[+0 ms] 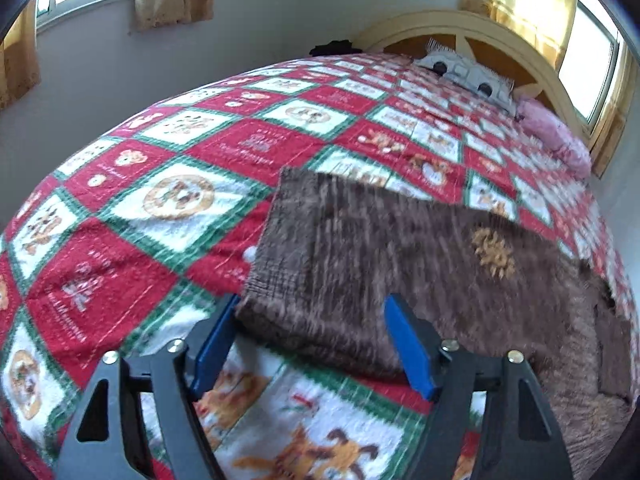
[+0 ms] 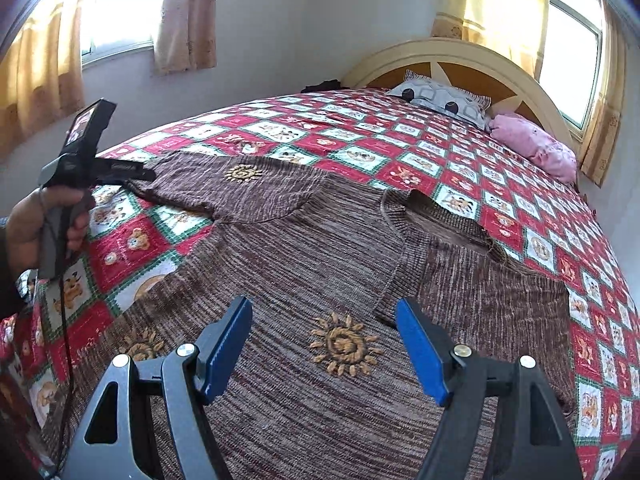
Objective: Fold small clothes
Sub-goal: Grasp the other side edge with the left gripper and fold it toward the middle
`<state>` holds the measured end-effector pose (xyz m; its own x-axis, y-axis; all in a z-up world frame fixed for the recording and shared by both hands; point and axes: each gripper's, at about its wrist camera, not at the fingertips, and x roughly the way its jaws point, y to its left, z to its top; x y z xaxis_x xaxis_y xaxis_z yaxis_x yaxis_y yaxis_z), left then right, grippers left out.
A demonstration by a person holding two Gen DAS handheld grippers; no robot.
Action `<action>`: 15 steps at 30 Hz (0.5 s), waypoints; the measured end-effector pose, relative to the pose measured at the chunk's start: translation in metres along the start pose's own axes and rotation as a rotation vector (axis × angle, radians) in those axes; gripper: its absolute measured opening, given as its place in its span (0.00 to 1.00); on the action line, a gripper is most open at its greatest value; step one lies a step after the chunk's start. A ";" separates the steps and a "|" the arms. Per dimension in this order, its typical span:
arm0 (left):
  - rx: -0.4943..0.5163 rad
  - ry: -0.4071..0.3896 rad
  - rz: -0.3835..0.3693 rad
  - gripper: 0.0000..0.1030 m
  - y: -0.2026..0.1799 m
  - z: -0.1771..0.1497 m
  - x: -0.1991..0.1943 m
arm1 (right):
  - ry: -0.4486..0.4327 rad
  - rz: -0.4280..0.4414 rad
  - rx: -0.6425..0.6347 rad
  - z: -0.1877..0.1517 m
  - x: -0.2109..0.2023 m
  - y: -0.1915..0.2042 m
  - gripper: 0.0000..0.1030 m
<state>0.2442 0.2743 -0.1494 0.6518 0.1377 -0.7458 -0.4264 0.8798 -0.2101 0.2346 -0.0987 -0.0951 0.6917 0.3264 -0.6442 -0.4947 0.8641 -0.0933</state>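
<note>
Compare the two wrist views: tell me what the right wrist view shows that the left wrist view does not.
Only the right wrist view shows the left gripper from outside, held in the left hand at the sleeve end, plus the garment's neckline and wide body. Only the left wrist view shows the sleeve cuff close up between that gripper's open fingers. Both show the brown sweater, patterned bedspread, headboard, pillows and curtained windows.

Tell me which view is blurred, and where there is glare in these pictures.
Left wrist view: the brown knitted sweater and the red-and-white checked quilt are smeared by motion blur. Right wrist view: sharp. Both views: the windows are overexposed, and the fisheye bends the bed into a dome.
</note>
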 end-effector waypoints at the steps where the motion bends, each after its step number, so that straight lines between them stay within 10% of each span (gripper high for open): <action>1: -0.009 -0.002 -0.018 0.48 0.000 0.002 0.001 | -0.002 0.001 0.002 -0.001 0.000 0.000 0.73; 3: -0.015 0.007 -0.053 0.21 -0.001 0.004 0.005 | -0.008 0.002 0.008 -0.003 -0.002 0.000 0.73; 6: -0.019 -0.007 -0.077 0.11 -0.004 0.005 0.004 | -0.014 0.001 0.019 -0.005 -0.003 -0.002 0.73; 15: 0.031 -0.075 -0.214 0.10 -0.045 0.024 -0.026 | -0.007 -0.008 0.066 -0.018 -0.007 -0.017 0.73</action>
<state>0.2614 0.2423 -0.1050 0.7704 -0.0213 -0.6372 -0.2549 0.9058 -0.3385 0.2289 -0.1229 -0.1026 0.6994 0.3219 -0.6381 -0.4532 0.8901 -0.0476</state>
